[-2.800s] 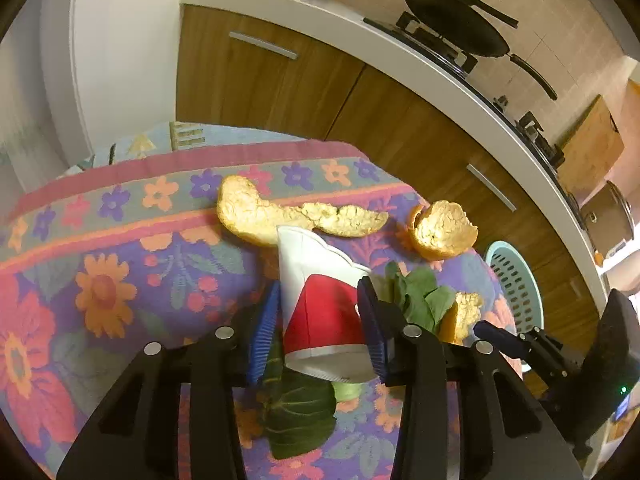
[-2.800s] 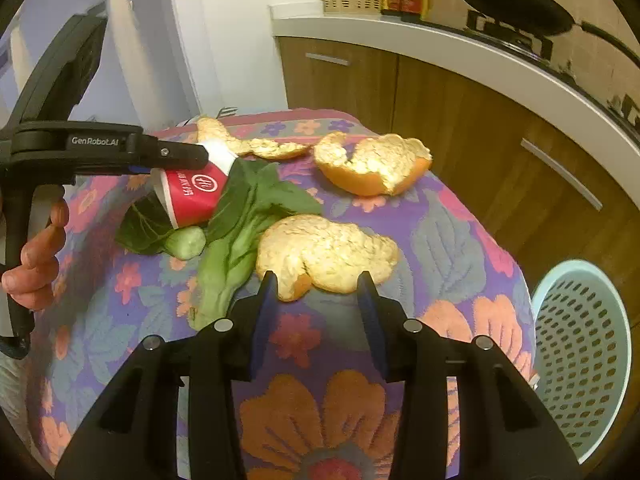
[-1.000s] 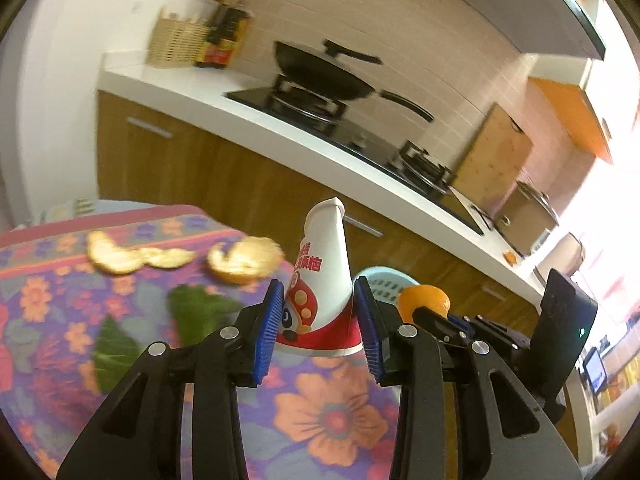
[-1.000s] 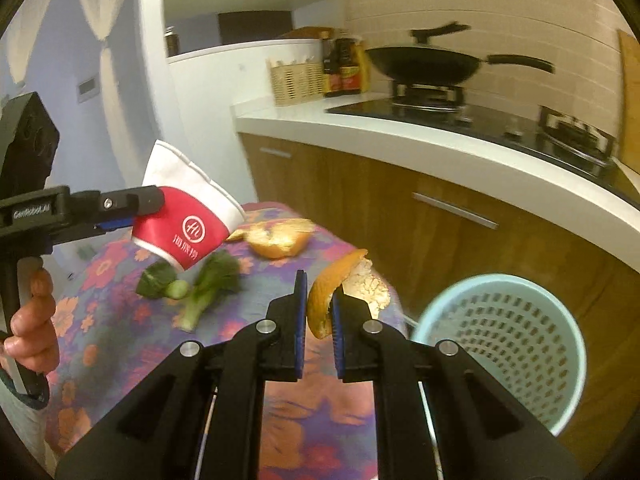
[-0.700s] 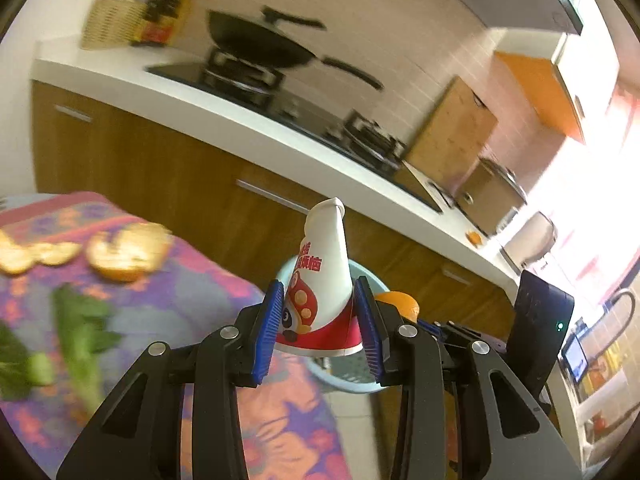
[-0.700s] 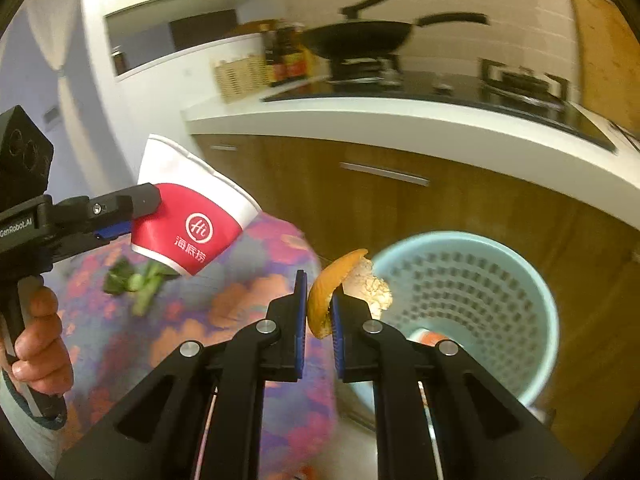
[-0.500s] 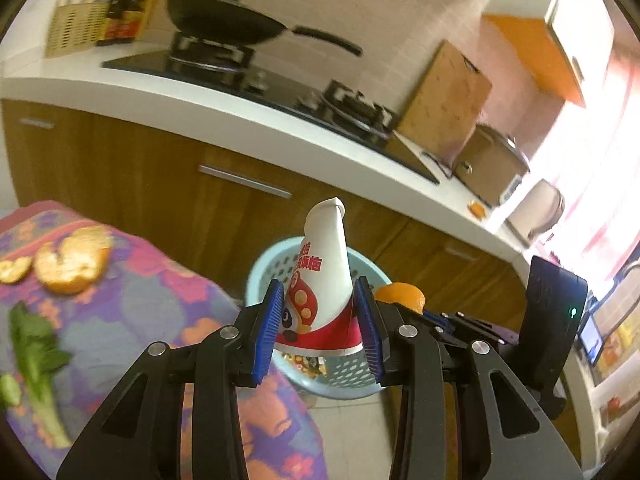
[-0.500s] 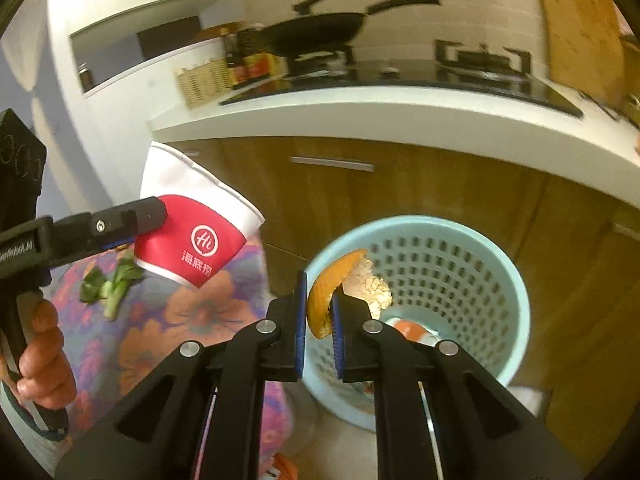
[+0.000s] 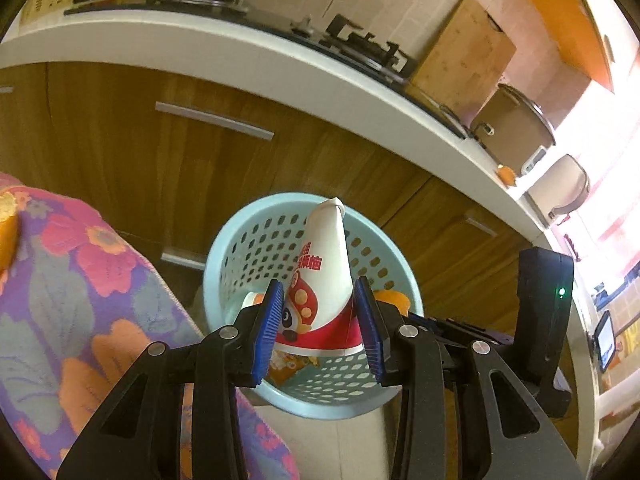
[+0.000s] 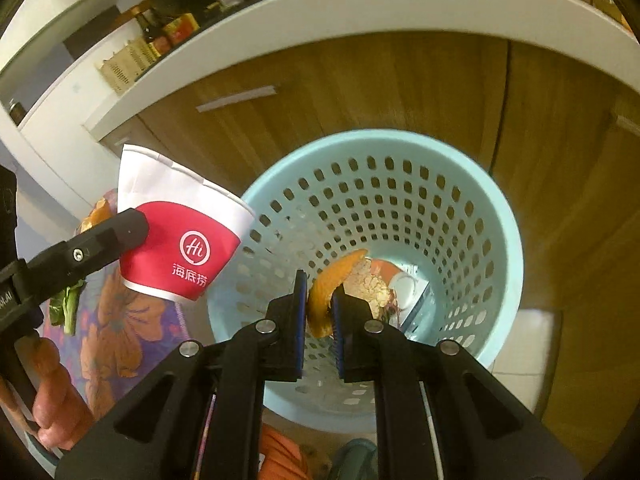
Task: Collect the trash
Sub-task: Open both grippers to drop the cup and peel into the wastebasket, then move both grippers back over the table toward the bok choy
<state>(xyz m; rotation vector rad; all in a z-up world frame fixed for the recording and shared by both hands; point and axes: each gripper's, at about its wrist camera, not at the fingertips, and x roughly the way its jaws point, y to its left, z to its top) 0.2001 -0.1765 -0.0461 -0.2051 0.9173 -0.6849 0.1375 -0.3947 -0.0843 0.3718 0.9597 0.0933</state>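
Note:
My left gripper (image 9: pixel 320 320) is shut on a squashed red and white paper cup (image 9: pixel 324 280) and holds it over the light blue perforated basket (image 9: pixel 224 248). The cup also shows in the right wrist view (image 10: pixel 180 240), at the basket's left rim. My right gripper (image 10: pixel 318 312) is shut on an orange peel (image 10: pixel 326 284) and holds it above the open basket (image 10: pixel 480 184). Some trash (image 10: pixel 404 280) lies at the basket's bottom.
The table with the flowered cloth (image 9: pixel 80 300) is at the left, with leafy greens (image 10: pixel 66 304) and orange peel (image 10: pixel 96 212) on it. Wooden cabinets (image 9: pixel 200 152) under a white counter (image 9: pixel 280 68) stand right behind the basket.
Both grippers have moved from the table to above the basket, carrying the cup and the peel. The basket now fills the middle of both views.

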